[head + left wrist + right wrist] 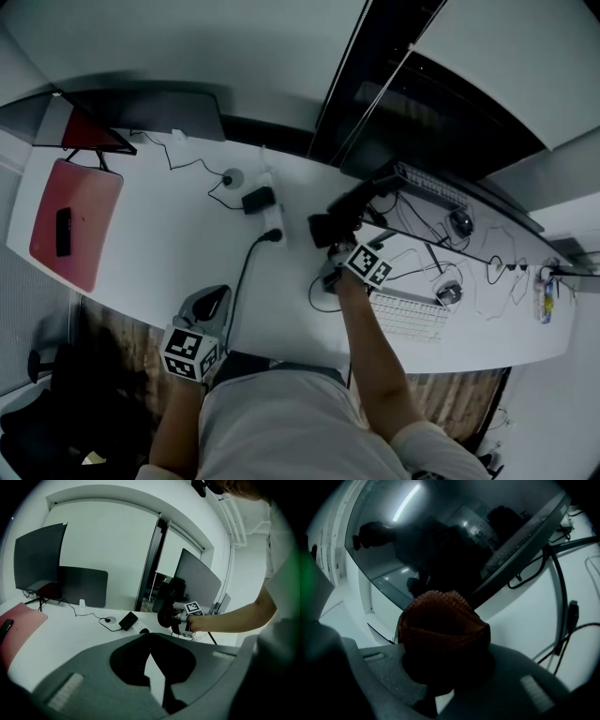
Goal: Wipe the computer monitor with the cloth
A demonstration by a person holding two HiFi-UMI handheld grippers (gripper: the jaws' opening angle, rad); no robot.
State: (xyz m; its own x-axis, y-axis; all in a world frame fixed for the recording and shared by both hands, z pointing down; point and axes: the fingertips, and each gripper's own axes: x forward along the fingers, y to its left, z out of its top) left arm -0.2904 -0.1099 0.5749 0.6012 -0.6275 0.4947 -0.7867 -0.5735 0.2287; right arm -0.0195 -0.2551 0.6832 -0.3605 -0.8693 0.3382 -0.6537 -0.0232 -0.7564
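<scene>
White desk [169, 234] | right tongs [443, 665] grasp rust cloth [440, 627] by monitor [440, 541] | left tongs [151, 638] clenched

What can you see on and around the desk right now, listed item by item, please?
desk: one, white, across the head view.
monitor: one, dark screen, desk's right part.
second monitor: one, dark, desk's far left.
mat: one, red-pink, desk's left end.
small device: one, black, lying on the mat.
power strip: one, white, mid-desk.
adapter: one, black, beside the power strip.
keyboard: one, white, near edge, right.
cables: several, black, trailing over the desk.
cloth: one, red-brown, bunched close before the monitor.
left gripper: one, grey, shut and empty, over the near edge.
right gripper: one, grey, shut on the cloth.
</scene>
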